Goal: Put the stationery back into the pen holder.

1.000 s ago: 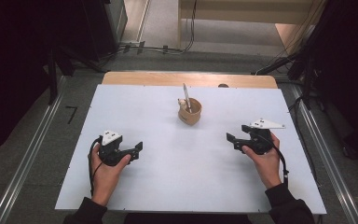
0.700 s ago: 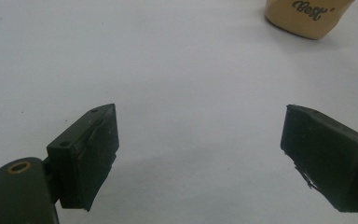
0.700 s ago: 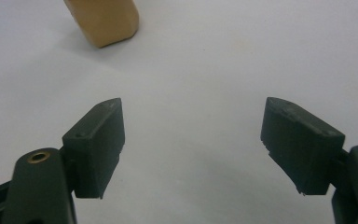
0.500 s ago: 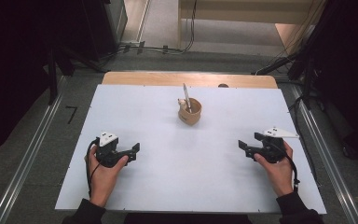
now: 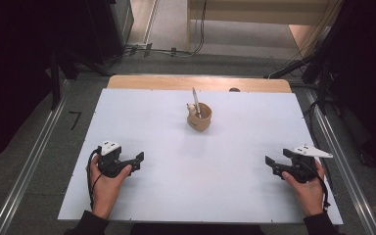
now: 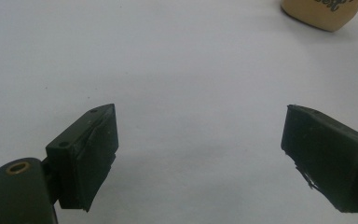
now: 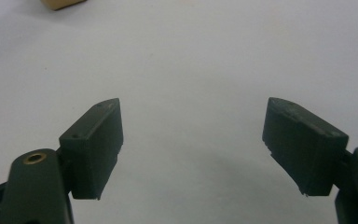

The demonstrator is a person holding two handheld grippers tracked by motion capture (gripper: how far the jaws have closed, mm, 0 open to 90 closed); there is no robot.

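Note:
A small tan cup (image 5: 199, 117) with a pen-like stick (image 5: 195, 100) standing in it sits on the white table (image 5: 176, 142), toward the far middle. My left gripper (image 5: 136, 161) rests low at the near left, held by a hand, jaws wide open with nothing between them (image 6: 198, 154). My right gripper (image 5: 274, 164) is at the near right, also held by a hand and open on bare table (image 7: 193, 149). The cup's base shows at the top right of the left gripper view (image 6: 324, 11) and its corner at the top left of the right gripper view (image 7: 60, 3).
A wooden strip (image 5: 196, 83) runs along the table's far edge. Metal rails (image 5: 27, 166) flank the table on both sides. Cables (image 5: 166, 49) lie on the floor beyond, and dark equipment stands at the left and right.
Both hands have drawn back toward the near edge. The right gripper has also moved outward to the right. The cup has stayed put.

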